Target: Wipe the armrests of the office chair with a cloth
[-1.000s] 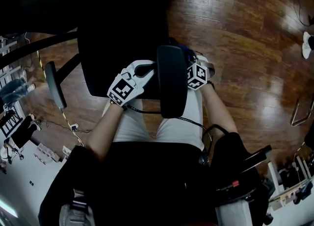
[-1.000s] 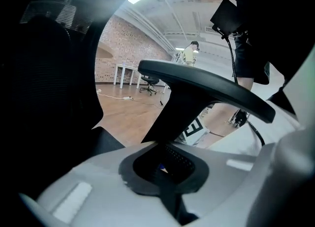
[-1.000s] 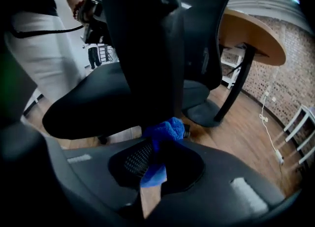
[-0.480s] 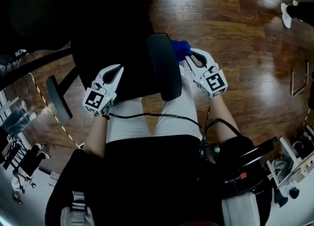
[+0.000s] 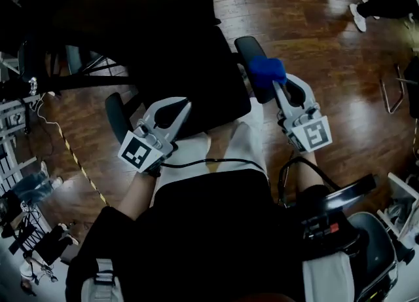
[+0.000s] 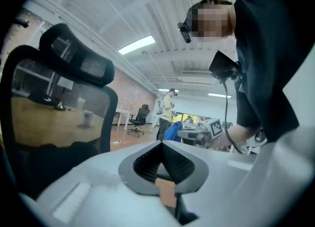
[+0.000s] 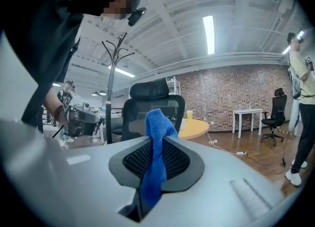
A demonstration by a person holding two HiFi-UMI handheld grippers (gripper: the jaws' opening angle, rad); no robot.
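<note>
Your right gripper [image 5: 283,90] has its fingers clamped on the blue cloth [image 5: 265,70], bunched over the right armrest [image 5: 247,48]; contact isn't clear. Your left gripper [image 5: 178,109] has fingers pressed together on nothing, over the seat [image 5: 196,84], near the left armrest [image 5: 114,114]. The cloth looks light, soft and floppy, so grip a thick fold; the armrest pad is likely firm, so press flat

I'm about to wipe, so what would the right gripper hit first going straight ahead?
Most likely the armrest: the right gripper, shut on the blue cloth, points at it. Depth is unclear; the chair back lies beyond.
</note>
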